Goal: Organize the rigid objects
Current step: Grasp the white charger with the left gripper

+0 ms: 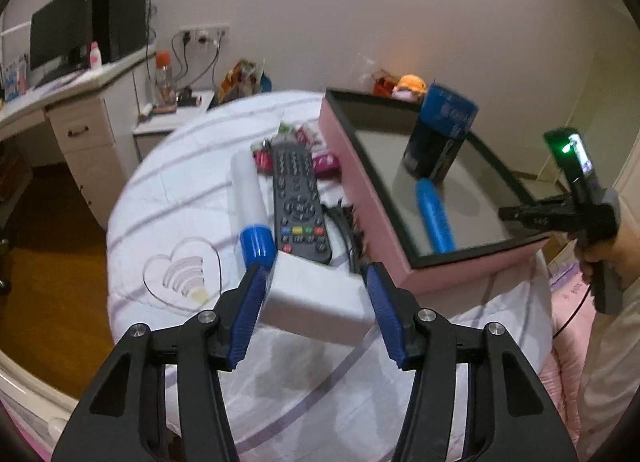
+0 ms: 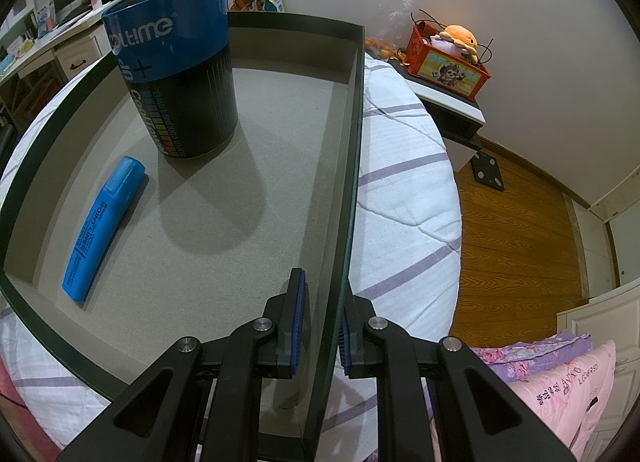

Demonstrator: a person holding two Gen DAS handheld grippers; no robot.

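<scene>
Nearest the left wrist camera, the left gripper (image 1: pixel 314 294) has its blue-padded fingers (image 1: pixel 252 304) clamped on a white box (image 1: pixel 316 300), which sits between them just above the bedspread (image 1: pixel 168 198); motion blur makes it hard to say whether the box is fully clear of the cloth. Just beyond the box, a white bottle with a blue cap (image 1: pixel 250 206) lies on the bed, and beside it to the right a black remote control (image 1: pixel 298 204) lies lengthwise. A tangle of black cable (image 1: pixel 346 230) sits between the remote and the pink box (image 1: pixel 384 230). Small red and pink packets (image 1: pixel 296 150) lie past the remote's far end.

The pink box is an open tray with a dark rim and a grey floor, resting on the bed. Inside it a blue highlighter (image 2: pixel 102 230) lies flat near the left wall, and a tall blue-and-black can (image 2: pixel 180 66) stands upright further in, apart from the pen.

The right gripper (image 2: pixel 322 326) has its fingers (image 2: pixel 294 322) closed on the tray's near right wall, one pad inside and one outside. A hand (image 1: pixel 600 258) holds this gripper's handle.

Farther off stand a desk with a monitor (image 1: pixel 60 38) and a red crate (image 2: pixel 448 66) holding a plush toy.
</scene>
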